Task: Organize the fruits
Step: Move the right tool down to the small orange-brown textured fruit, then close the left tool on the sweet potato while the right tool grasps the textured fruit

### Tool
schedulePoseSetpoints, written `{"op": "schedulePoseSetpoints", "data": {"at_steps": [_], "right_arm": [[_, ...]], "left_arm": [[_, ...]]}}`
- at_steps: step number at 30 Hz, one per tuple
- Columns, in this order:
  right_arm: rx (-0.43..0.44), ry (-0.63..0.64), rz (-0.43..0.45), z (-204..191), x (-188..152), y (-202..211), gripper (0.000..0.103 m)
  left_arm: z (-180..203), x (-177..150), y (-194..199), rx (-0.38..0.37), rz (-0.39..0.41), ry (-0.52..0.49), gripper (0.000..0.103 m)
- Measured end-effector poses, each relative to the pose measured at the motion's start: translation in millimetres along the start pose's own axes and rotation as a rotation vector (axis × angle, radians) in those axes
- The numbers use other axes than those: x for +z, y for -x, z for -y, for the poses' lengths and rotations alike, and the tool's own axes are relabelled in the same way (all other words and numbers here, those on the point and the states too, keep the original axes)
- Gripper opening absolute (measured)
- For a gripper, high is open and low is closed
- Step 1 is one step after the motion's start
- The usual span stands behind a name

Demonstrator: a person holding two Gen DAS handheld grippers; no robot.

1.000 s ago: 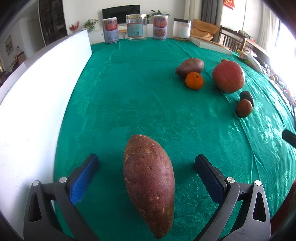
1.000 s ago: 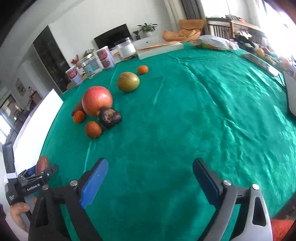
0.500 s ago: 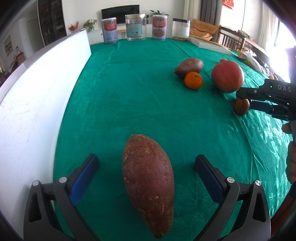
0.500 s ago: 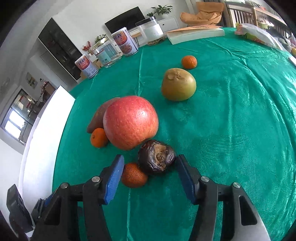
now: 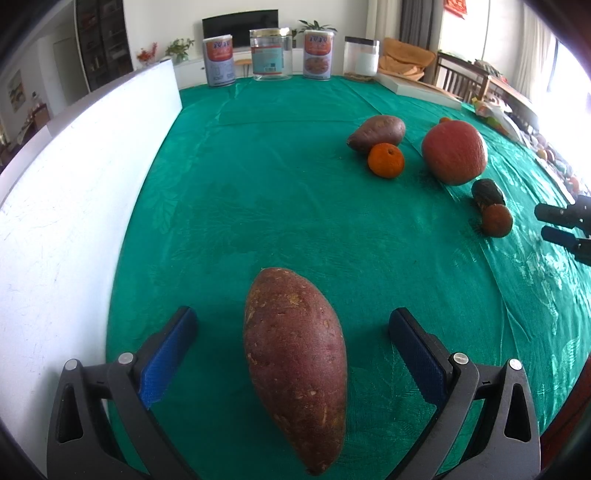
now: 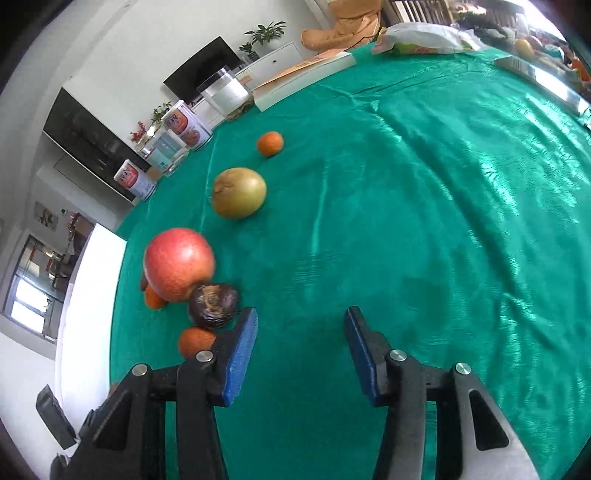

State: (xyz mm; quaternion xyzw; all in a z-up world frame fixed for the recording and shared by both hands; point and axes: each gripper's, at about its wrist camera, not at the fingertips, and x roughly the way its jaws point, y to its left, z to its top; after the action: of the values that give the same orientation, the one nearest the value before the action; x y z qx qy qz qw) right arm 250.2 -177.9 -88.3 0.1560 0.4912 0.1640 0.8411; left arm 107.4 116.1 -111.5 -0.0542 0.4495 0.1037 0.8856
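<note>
Green patterned tablecloth [image 5: 280, 206] carries everything we see. Nearest, our left gripper [image 5: 291, 343] stands wide open around a long reddish-brown sweet potato [image 5: 295, 365], its blue pads clear of the skin on both sides. Our right gripper [image 6: 301, 350] is partly open and grips nothing; a dark wrinkled round fruit [image 6: 213, 305] and a small orange mandarin [image 6: 194, 341] lie just beside its left finger. Beyond sit a big red apple [image 6: 178, 263], then a yellow-brown pear [image 6: 239, 192], toward the cloth's far edge.

Home living/dining rm, wall TV [image 5: 240, 27], houseplants [image 6: 264, 33], wooden chairs [image 5: 461, 79], green-clothed table [image 5: 288, 206]
</note>
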Motion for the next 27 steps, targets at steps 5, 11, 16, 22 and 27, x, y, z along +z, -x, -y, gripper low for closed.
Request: {"op": "schedulePoseSetpoints", "data": {"at_steps": [5, 11, 16, 22, 27], "right_arm": [[0.065, 0.127, -0.006, -46, 3, -7, 0.051], [-0.007, 0.178, -0.128, -84, 11, -53, 0.058], [-0.028, 0.232, -0.115, -79, 7, -49, 0.042], [0.035, 0.312, -0.057, -72, -19, -11, 0.067], [0.046, 0.367, -0.102, -83, -51, -24, 0.067]], "left_arm": [[0, 0, 0, 0.0, 0.0, 0.0, 0.103], [1, 0, 0, -0.002, 0.0, -0.001, 0.103], [1, -1, 1, -0.022, 0.001, -0.006, 0.102], [-8, -9, 16, -0.155, -0.01, -0.029, 0.101], [-21, -15, 31, -0.193, 0.01, -0.016, 0.101]]}}
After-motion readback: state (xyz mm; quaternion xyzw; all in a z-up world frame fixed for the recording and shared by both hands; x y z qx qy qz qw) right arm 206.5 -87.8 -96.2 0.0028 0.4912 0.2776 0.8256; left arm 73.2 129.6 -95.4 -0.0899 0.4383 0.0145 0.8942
